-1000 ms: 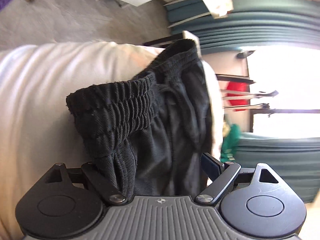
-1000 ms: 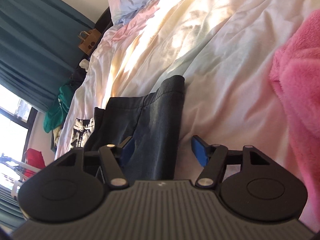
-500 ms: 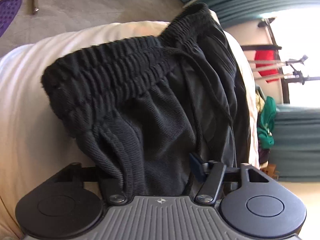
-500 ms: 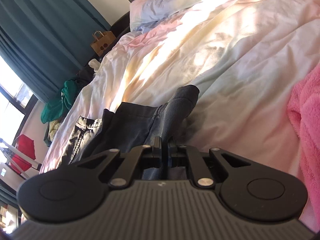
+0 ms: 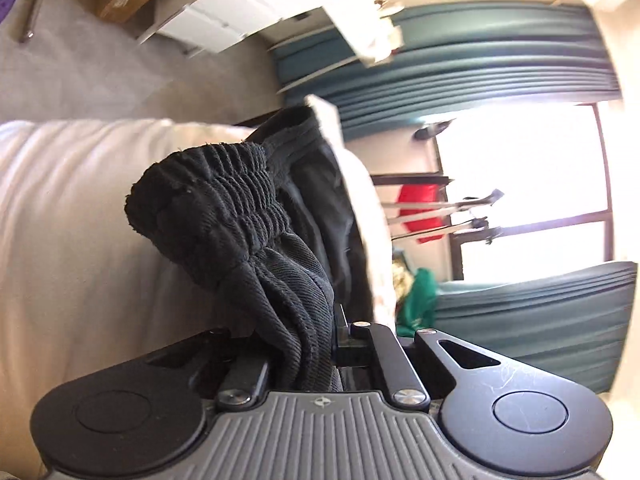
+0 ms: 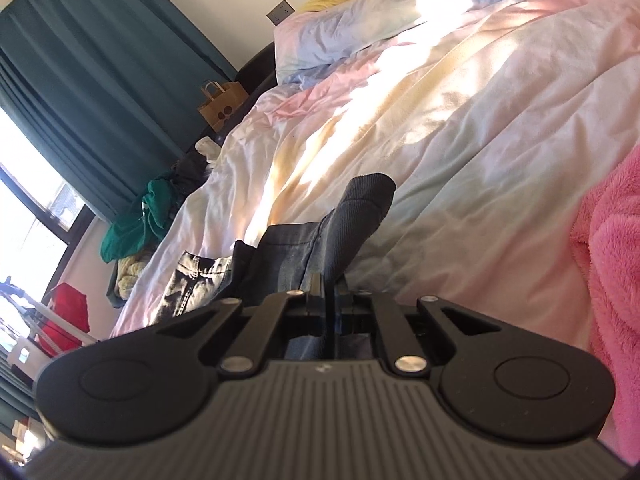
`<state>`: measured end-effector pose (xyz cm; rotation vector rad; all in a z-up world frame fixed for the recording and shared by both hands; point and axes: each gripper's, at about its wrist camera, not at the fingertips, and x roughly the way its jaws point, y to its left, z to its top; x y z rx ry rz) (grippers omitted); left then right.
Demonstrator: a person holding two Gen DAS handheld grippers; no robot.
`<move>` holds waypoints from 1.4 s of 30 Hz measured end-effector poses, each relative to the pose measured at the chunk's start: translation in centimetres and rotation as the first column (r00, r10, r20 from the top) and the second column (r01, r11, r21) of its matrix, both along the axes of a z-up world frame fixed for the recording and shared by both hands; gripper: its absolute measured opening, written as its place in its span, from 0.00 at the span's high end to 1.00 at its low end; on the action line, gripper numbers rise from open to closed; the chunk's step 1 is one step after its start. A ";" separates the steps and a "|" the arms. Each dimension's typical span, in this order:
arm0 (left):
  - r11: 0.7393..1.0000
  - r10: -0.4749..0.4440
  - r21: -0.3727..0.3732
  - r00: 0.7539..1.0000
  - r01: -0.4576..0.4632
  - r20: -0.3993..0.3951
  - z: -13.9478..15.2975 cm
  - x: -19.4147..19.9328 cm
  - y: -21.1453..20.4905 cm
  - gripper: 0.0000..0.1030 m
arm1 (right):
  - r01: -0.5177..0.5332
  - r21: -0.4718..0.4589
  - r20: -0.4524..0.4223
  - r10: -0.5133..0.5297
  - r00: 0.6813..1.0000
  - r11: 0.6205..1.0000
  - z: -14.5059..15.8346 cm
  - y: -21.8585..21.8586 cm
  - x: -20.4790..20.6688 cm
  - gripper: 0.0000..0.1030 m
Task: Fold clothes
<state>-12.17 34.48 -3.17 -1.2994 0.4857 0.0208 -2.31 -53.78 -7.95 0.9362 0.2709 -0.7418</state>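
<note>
Black shorts [image 5: 240, 220] pinched by left gripper [image 5: 320, 332]; right gripper [image 6: 325, 292] clamps their hem.

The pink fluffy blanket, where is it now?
In the right wrist view, the pink fluffy blanket lies at the right edge, on the pastel duvet, right of the gripped dark shorts.

The shorts [image 5: 240, 216] pinched in my black left fingers [image 5: 340, 320] are black with a ribbed, gathered waistband. In my right view the same fabric [image 6: 352, 216] looks dark charcoal with fine ribbing. The duvet [image 6: 460, 128] is pastel, washed in pink, yellow, blue and white. A blanket [image 6: 612, 264] is bright fluffy pink. The curtains [image 6: 92, 80] are teal, and a paper bag [image 6: 220, 106] is brown.
</note>
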 end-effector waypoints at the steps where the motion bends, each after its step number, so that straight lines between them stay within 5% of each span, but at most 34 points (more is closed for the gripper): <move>1: 1.000 0.009 0.008 1.000 -0.009 0.017 0.4 -0.6 -0.2 0.93 | 0.001 0.001 0.006 -0.001 1.000 1.000 0.1 0.0 -0.3 0.93; 12: 0.991 0.028 0.127 0.986 -0.049 0.164 4.5 -4.6 -4.1 0.93 | 0.024 -0.028 0.053 -0.022 0.998 0.999 1.9 1.1 -2.6 0.94; 22: 0.996 0.046 0.074 0.993 -0.054 0.105 4.6 -3.0 -4.7 0.93 | 0.023 -0.018 0.004 -0.023 1.000 1.000 2.0 1.1 -2.5 0.93; 28: 0.997 0.057 0.053 0.996 -0.061 0.073 2.7 0.0 -3.2 0.93 | 0.027 -0.025 0.004 -0.027 1.000 0.999 1.8 1.2 -2.0 0.93; 34: 0.991 0.066 0.113 0.991 -0.078 0.113 3.3 3.9 -2.7 0.93 | 0.022 -0.106 0.061 -0.016 0.998 0.994 3.6 2.1 0.0 0.94; 39: 0.997 0.053 0.041 0.985 -0.061 0.167 4.8 10.0 -2.3 0.93 | -0.025 -0.115 0.095 0.036 0.995 0.993 5.6 1.1 6.8 0.94; 42: 0.997 0.033 0.068 0.982 -0.047 0.187 6.5 15.2 -2.0 0.93 | -0.057 -0.149 0.098 0.072 0.993 0.987 7.1 0.7 12.3 0.94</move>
